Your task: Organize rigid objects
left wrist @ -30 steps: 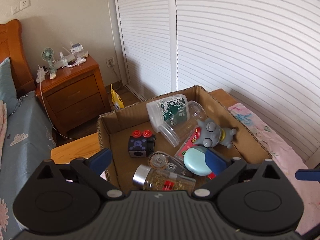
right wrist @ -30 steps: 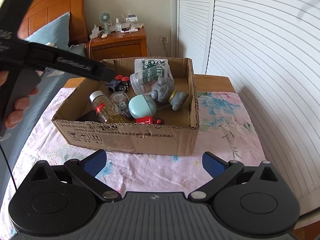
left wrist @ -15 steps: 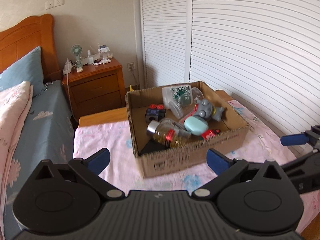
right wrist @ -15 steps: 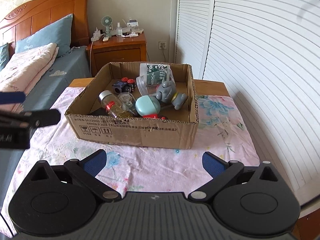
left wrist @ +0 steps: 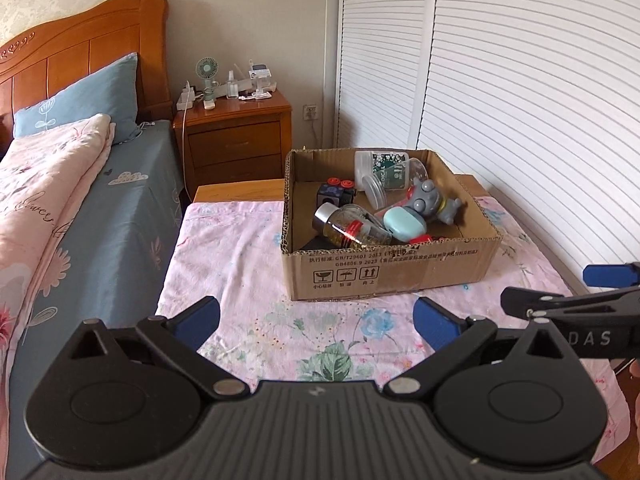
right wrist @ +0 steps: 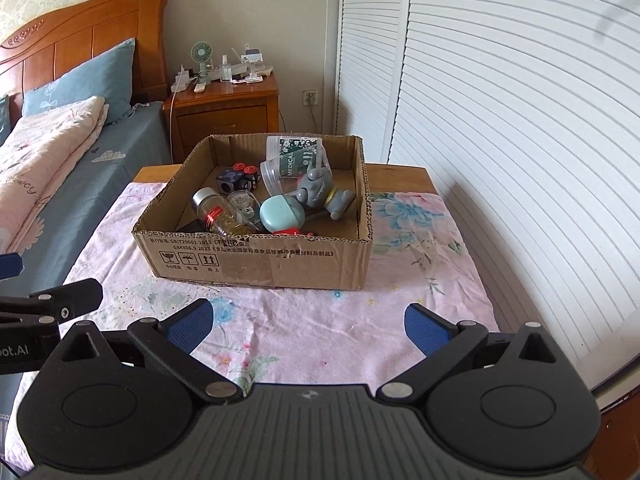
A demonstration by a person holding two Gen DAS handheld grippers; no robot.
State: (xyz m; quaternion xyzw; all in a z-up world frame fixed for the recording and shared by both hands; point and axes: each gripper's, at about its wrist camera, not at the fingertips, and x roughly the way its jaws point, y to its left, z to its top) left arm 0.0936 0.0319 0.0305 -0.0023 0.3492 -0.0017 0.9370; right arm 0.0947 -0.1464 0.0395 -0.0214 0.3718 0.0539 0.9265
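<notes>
The left gripper (left wrist: pixel 316 320) is spread wide, its blue pads (left wrist: pixel 198 318) far apart with nothing between them, and it hangs above the pink floral cloth (left wrist: pixel 240 248) without touching anything. The right gripper (right wrist: pixel 306 322) is equally wide open and empty, its blue pads (right wrist: pixel 424 330) clear of the cloth below. Each shows at the edge of the other's view, so the two sit side by side on the near side of the table.

Ahead of both, well apart from the fingertips, stands an open cardboard box (right wrist: pixel 256 258) on the cloth, with printed text and handling symbols on its near wall. The rigid objects lie jumbled inside it. A small glass bottle (left wrist: pixel 348 228) with a silver cap and a red band lies on its side near the front left. Just beside it to the right is a pale teal oval case (left wrist: pixel 404 222), and behind that a grey toy figure (left wrist: pixel 430 200) with big eyes. A clear plastic jar (left wrist: pixel 382 174) with a green label leans against the back wall. A dark cube with red buttons (left wrist: pixel 336 192) sits toward the back left. Something red lies low by the front wall, mostly hidden, perhaps a small toy.

Beyond the table are a wooden nightstand (left wrist: pixel 236 136) and a bed (left wrist: pixel 80 184) to the left.
</notes>
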